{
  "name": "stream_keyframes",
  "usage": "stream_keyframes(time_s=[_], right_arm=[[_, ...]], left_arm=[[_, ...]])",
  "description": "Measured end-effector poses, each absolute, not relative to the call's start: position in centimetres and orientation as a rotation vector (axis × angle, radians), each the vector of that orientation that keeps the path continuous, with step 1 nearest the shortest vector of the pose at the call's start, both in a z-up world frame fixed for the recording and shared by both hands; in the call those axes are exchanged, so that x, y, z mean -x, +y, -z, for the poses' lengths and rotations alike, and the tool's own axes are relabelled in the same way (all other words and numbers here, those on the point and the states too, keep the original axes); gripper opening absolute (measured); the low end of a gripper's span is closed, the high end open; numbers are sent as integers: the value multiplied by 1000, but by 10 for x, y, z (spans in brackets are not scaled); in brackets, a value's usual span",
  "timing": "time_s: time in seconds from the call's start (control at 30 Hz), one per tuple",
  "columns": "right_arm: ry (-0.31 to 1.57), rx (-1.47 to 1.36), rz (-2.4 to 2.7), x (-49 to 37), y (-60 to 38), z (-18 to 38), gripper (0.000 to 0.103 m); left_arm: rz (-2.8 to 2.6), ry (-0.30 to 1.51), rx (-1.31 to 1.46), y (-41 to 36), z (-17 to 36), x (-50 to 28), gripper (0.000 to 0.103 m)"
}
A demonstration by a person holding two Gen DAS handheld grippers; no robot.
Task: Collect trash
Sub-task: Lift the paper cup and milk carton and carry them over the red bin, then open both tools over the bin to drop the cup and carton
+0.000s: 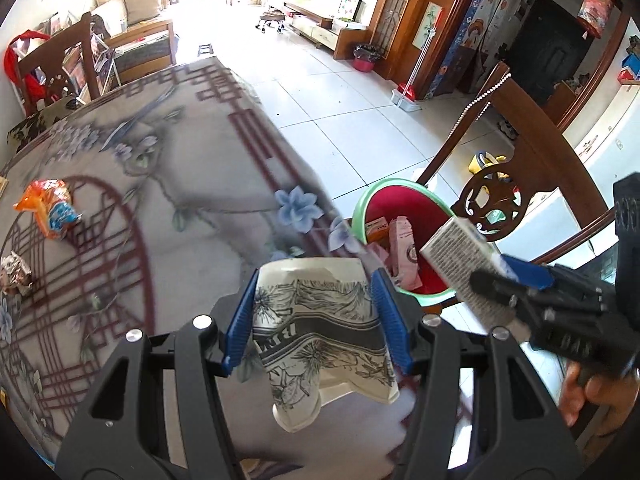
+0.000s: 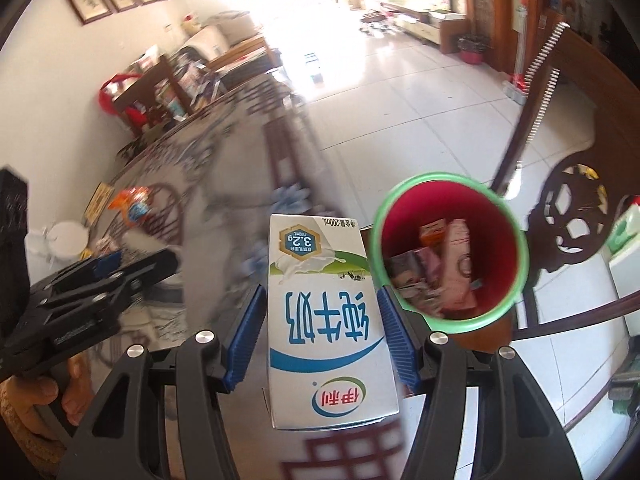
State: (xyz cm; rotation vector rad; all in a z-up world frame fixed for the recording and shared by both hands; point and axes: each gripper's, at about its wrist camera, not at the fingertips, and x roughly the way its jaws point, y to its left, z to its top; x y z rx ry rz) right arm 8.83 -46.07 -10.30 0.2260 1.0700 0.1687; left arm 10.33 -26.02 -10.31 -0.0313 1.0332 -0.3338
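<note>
Left wrist view: crushed cup and milk carton both held, bin close by

Left wrist view shows the left gripper [image 1: 316, 320] clenched on a crumpled paper cup [image 1: 324, 328], its blue pads pressing the flattened sides above the bench [image 1: 192, 184]. The cup looks light, soft and already collapsed, so a squeeze across its wider upper part is likely the surest hold; the thin lower end would probably fold away

The right gripper [image 2: 318, 336] grasps a milk carton [image 2: 326, 320] across its two narrow sides, just beside the bin [image 2: 508, 216], which already holds a few packets. The carton seems stiffer, and its smooth skin may slip if gripped loosely; whether it is empty I cannot tell

An orange wrapper [image 1: 50, 208] and a small crumpled wrapper [image 1: 16, 276] lie on the bench, well apart from both grippers; both look feather-light and crinkly, best pinched at a bunched fold
</note>
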Motion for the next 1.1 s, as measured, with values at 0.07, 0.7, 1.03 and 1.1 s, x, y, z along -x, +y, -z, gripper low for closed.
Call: stream_keyframes(time_s=[0.07,0.7,1.03,1.1], right_arm=[[1068,-240,-135,-95,-480,105,54],[1051,-227,19,-156,-554,135,70],[997,-250,130,-135,-578,120,79],[993,-257,158,-127,-587,117,79]], left_arm=[[335,1037,27,-267,104,-107,54],[402,1049,-46,-340,120,-160,55],[482,1110,-63,-386,150,-187,54],[514,1101,-77,-401,149,-190,54]])
